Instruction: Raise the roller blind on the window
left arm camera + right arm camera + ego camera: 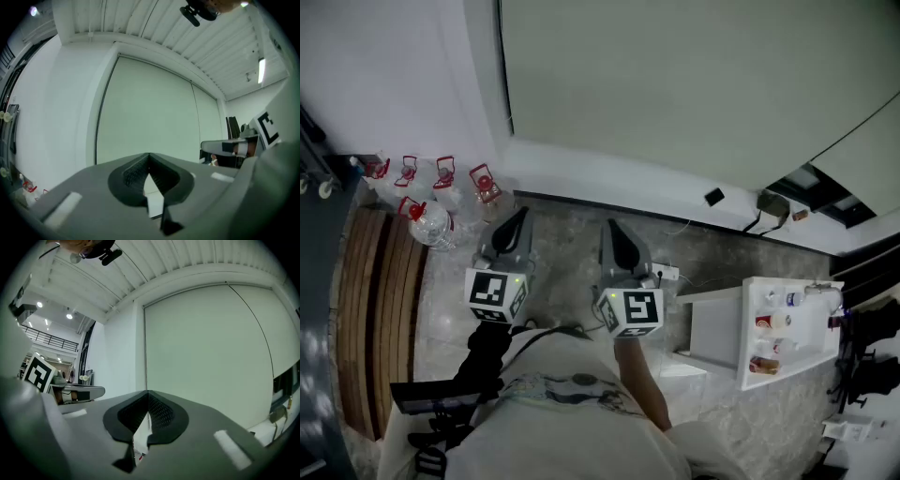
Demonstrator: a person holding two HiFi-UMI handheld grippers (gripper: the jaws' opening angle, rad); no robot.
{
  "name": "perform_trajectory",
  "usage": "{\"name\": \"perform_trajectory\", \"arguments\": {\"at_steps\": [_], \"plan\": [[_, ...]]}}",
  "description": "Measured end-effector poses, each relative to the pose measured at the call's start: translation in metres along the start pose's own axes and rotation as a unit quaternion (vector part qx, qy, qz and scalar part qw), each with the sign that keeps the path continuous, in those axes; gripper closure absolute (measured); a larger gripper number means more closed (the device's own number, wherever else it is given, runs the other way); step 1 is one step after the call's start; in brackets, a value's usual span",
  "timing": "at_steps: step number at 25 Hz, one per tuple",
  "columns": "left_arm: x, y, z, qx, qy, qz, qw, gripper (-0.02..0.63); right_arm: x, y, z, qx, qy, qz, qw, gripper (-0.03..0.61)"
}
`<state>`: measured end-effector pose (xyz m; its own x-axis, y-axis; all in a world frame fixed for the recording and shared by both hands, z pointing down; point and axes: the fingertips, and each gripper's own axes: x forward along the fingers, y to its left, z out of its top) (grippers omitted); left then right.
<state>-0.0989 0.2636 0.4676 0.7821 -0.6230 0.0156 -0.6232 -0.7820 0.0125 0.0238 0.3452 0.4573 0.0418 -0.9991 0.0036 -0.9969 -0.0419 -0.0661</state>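
Facing the roller blind (675,84), which hangs fully down on the wall ahead, left gripper (517,220) and right gripper (615,232) sit pinched closed, empty, well short of it, raising not yet started.

The roller blind (675,84) is hung at twelve o'clock, above and behind the sill (609,183). Before it, the left gripper (518,217) and right gripper (614,230) are held side by side, well apart from the blind. Water bottles (431,211) are stood on the floor (572,253) at ten o'clock, near the wall. A slatted bench (380,309) is set at nine o'clock, just beside them. A shelf unit (712,328) is placed at three o'clock, with small containers (769,323) kept in it. A power strip (667,273) is laid between the right gripper and the shelf unit.
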Motion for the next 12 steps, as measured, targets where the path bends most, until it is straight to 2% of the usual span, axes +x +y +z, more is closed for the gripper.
{"name": "perform_trajectory", "arguments": {"at_steps": [7, 12], "plan": [[0.007, -0.018, -0.002, 0.0, 0.002, -0.003, 1.0, 0.615, -0.008, -0.014, -0.002, 0.008, -0.001, 0.002, 1.0, 0.58], [0.005, -0.024, -0.008, -0.005, 0.006, 0.007, 0.9999, 0.615, -0.014, -0.015, -0.001, 0.0, -0.009, 0.028, 1.0, 0.577]]}}
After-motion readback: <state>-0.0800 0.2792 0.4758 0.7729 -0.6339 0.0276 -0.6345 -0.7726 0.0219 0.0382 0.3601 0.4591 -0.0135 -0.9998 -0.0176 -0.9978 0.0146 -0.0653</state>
